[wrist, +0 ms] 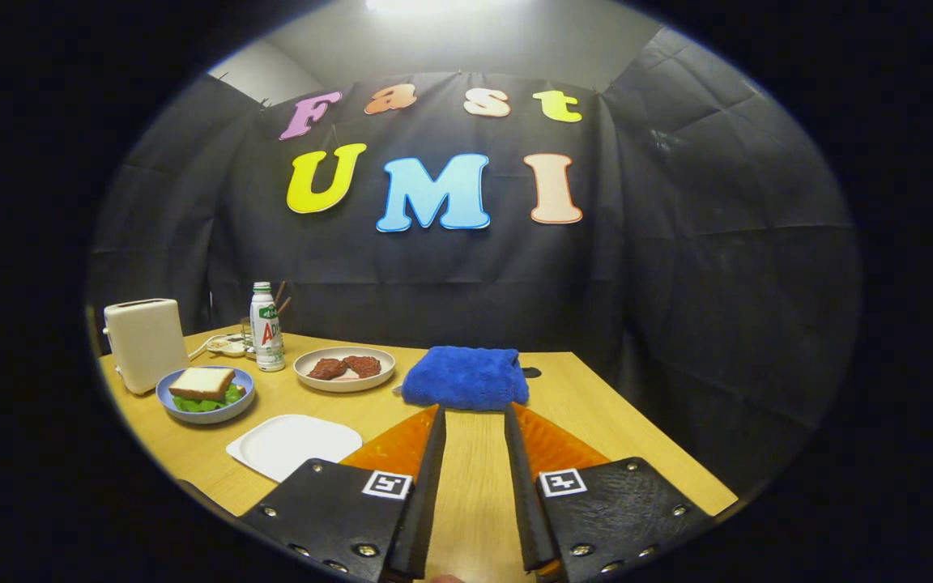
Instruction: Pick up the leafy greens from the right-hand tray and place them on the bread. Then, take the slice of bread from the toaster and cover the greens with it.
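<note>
Bread [202, 381], a square white slice with a tan crust, lies on top of ruffled greens [215, 401] in a shallow round blue bowl [171, 403] at the left of the wooden tabletop [475, 478]. Behind the bowl, at the far left, stands a boxy, smooth cream toaster [145, 343]. Next comes a plastic bottle [266, 327] with a green cap, upright, and nearer the jaws a flat white square tray [292, 444] with rounded corners. A round pale plate [344, 369] further right carries two dark reddish patties [345, 368]. Just ahead of the fingertips sits a folded blue towel [466, 377], soft and nubbly. The gripper [475, 414] hangs above the tabletop with its jaws parted a moderate way, bare wood between them, gripping nothing.
</note>
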### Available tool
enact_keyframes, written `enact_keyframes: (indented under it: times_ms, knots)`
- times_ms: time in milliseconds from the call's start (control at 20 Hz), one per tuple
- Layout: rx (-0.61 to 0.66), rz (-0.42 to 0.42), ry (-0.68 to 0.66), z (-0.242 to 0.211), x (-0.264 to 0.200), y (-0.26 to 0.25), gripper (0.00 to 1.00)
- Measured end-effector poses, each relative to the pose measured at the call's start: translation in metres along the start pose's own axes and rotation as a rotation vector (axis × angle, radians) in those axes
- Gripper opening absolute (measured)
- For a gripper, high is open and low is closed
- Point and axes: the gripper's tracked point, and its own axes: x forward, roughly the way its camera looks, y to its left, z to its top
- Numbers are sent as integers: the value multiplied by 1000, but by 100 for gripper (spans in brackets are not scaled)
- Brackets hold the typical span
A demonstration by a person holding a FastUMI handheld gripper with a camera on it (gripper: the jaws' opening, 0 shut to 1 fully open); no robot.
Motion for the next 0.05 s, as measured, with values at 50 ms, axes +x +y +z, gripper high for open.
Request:
enact_keyframes:
  times_ms: [50]
  knots:
    - [-25, -10, -17, 3, 0, -11, 44]
